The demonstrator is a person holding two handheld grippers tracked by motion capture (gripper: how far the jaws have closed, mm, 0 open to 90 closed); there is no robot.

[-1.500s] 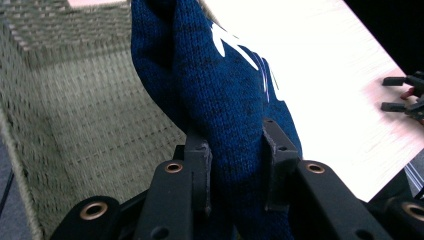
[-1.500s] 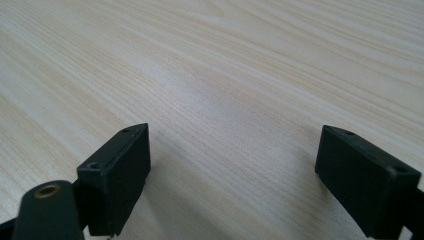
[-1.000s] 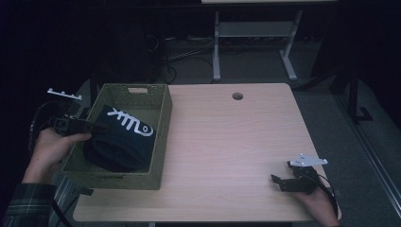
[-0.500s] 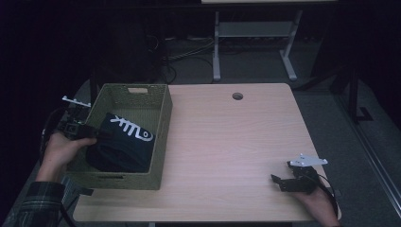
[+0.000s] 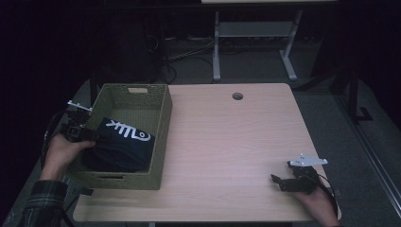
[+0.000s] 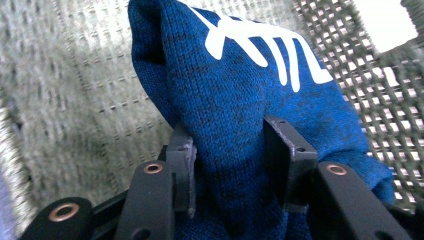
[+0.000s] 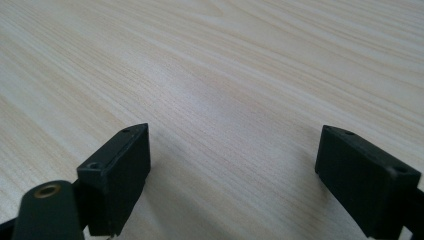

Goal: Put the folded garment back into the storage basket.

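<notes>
Nearest the person, the right tool [image 5: 283,182] sits low on the pale wooden surface [image 5: 236,142], jaws spread wide with only bare wood grain between them. It looks parked there, out of the way, leaving the work to the other side. Over on the near left, the left tool [image 5: 90,137] reaches across the rim of the green woven basket [image 5: 163,123], and its jaws are pinched on a fold of the dark blue knit garment [image 6: 235,115]; the white fishbone print faces up. The cloth bulges between the jaw pads, so the grip looks firm. The garment lies bunched in the near half of the basket, against the wall on the left tool's side. The far half of the basket is bare weave.
</notes>
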